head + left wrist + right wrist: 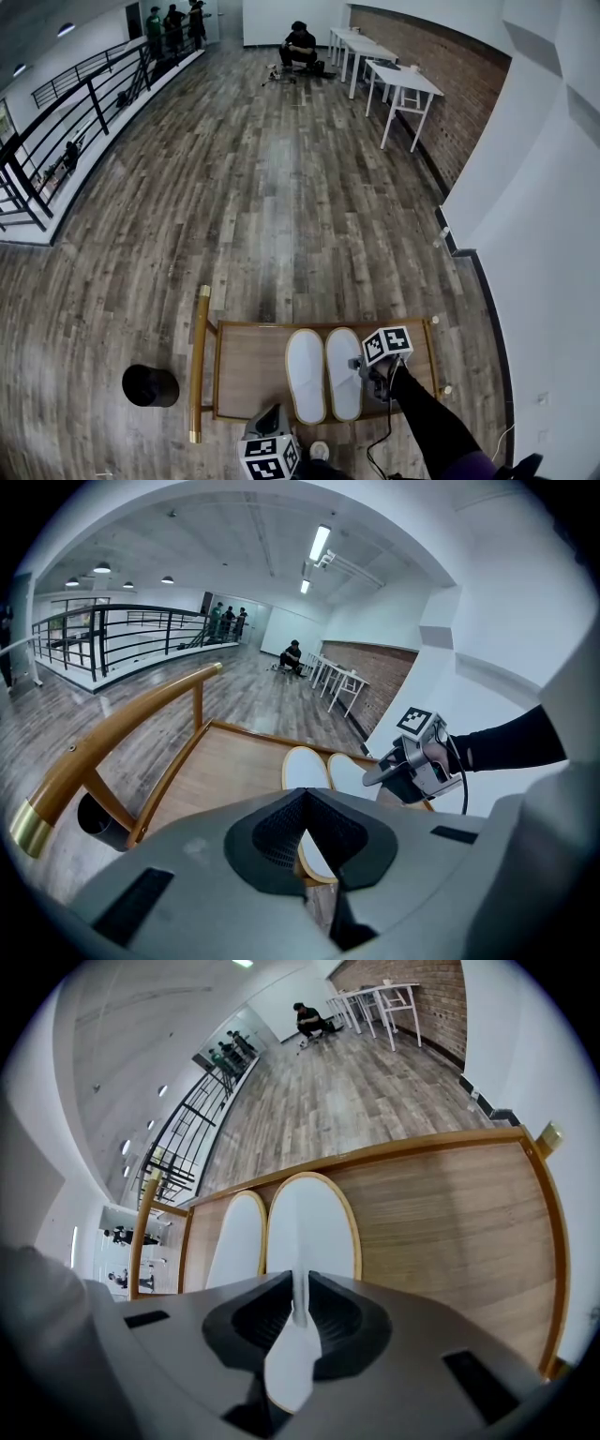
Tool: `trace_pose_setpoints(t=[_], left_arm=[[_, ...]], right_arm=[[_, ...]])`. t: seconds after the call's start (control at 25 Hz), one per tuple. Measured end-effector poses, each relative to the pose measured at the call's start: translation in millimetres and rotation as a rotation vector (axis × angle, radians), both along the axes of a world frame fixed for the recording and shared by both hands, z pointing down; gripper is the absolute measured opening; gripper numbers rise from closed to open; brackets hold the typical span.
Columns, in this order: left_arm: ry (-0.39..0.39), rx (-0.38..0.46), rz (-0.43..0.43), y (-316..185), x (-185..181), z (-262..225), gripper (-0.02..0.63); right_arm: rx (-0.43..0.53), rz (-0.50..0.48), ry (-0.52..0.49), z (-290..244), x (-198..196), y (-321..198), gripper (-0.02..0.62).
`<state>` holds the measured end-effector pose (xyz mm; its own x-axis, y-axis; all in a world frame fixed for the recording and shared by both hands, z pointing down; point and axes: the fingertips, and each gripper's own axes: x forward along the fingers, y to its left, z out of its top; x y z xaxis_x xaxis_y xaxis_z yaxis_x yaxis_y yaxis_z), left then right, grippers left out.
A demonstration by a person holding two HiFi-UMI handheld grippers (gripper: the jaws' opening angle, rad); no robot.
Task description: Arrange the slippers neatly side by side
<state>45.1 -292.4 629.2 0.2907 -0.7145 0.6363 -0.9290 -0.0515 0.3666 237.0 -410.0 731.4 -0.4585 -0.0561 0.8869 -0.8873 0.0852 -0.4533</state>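
Two white slippers with tan rims lie side by side, toes pointing away from me, on a wooden cart top (248, 370). The left slipper (306, 373) and the right slipper (343, 370) nearly touch along their length. My right gripper (362, 367) is at the right slipper's outer edge. In the right gripper view, that slipper (311, 1227) has its thin white edge pinched between the pads of the right gripper (298, 1312), with the left slipper (237, 1241) beside it. My left gripper (272, 417) hovers at the cart's near edge. Its jaws meet at the tips (306, 799) with nothing between them.
The cart has a raised wooden rim and a brass-capped handle bar (200, 361) on its left. A black round object (150, 385) stands on the plank floor left of the cart. A white wall (534, 234) runs close on the right. White tables (398, 80), a railing (66, 122) and people are far off.
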Motion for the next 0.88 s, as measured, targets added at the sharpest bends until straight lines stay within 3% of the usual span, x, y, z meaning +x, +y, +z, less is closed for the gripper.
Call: trace_pose_setpoints(t=[0.24,0.44,0.56,0.72,0.8,0.88], left_arm=[[0.004,0.013,0.002,-1.7,1.6,-4.6,0.002],[0.013,0.042,0.008,-18.5,12.0,-18.4,0.002],[0.014,0.075,0.02,-31.6,18.7,-29.8,0.002],[0.003,0.129,0.042,-49.4,25.5,-46.9,0.002],[-0.009,0.154,0.054,-57.7,30.2,-55.4,0.002],[-0.022,0.179,0.059,-65.1,33.5,-62.9,0.002]], right_arm=[[0.019,-0.041,-0.009,-7.6,5.2,4.7,0.046],[0.112,-0.031,-0.093,-49.4,18.1,-5.6,0.046],[0.229,-0.049,-0.241,-94.9,5.6,-4.3,0.044],[0.486,-0.002,-0.424,-163.3,-19.8,4.8,0.044],[0.616,0.024,-0.441,-186.7,-26.5,13.8,0.044],[0.729,0.039,-0.397,-200.5,-30.9,23.9,0.044]])
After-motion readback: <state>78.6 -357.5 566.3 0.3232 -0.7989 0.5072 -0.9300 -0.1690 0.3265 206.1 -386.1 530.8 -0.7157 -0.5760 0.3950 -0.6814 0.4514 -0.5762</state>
